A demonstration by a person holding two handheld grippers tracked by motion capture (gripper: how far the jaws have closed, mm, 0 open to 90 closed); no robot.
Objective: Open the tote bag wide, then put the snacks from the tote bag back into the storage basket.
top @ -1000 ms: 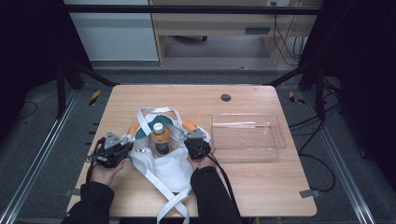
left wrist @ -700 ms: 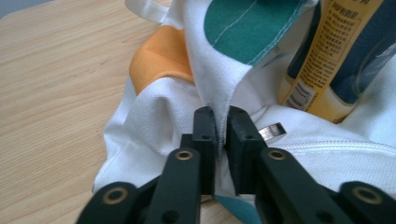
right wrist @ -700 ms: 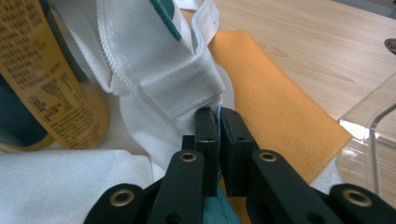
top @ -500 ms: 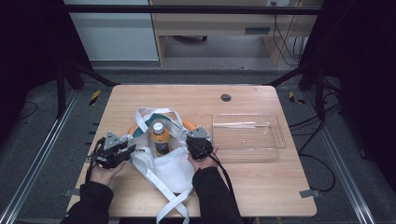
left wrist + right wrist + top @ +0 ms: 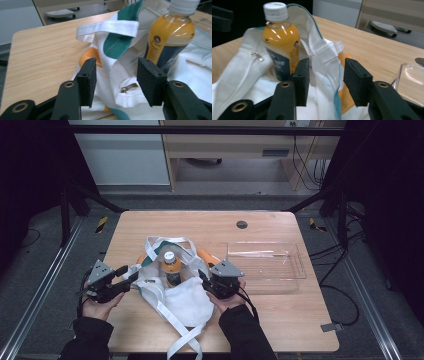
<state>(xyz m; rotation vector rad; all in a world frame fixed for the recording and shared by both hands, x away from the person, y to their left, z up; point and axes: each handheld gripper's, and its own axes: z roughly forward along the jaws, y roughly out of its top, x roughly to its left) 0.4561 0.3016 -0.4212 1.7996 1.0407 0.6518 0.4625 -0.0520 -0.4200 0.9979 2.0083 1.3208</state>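
Note:
A white tote bag (image 5: 186,304) with green and orange patches lies open in the middle of the table. An orange juice bottle (image 5: 171,265) with a white cap stands upright inside it. My left gripper (image 5: 128,276) is at the bag's left rim. In the left gripper view it (image 5: 116,80) is open, the jaws apart on either side of the white rim fabric (image 5: 113,72), with the bottle (image 5: 170,37) just beyond. My right gripper (image 5: 204,279) is at the right rim. In its own view it (image 5: 325,80) is open, straddling the rim fabric (image 5: 324,67), the bottle (image 5: 280,42) to its left.
A clear plastic tray (image 5: 265,265) sits on the table right of the bag, its corner (image 5: 409,75) showing in the right gripper view. The bag's straps (image 5: 182,342) trail toward the near edge. A small dark round hole (image 5: 242,224) marks the far side.
Both hands have drifted slightly outward, the left a little more. The bag's mouth looks a bit wider. The bottle stays where it was.

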